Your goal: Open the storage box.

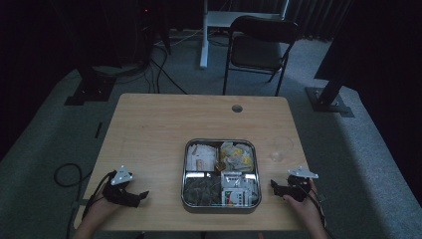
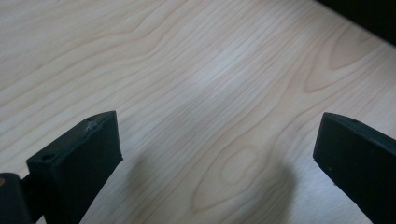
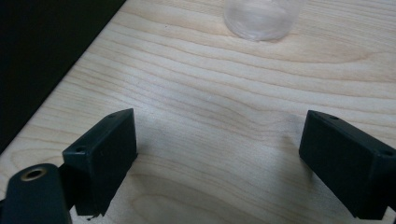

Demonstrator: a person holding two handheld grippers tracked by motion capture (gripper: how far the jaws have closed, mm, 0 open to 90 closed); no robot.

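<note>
Tray (image 1: 184,172) of sorted packets (image 1: 236,155)

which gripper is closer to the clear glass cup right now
Right. The right gripper sits at the table's near right corner, just short of the clear glass cup, which stands ahead of its open jaws. The left gripper is across the metal tray, far off.

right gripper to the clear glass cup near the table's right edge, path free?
Probably yes: the right gripper is open, and bare wooden table lies between it and the clear glass cup ahead.
</note>
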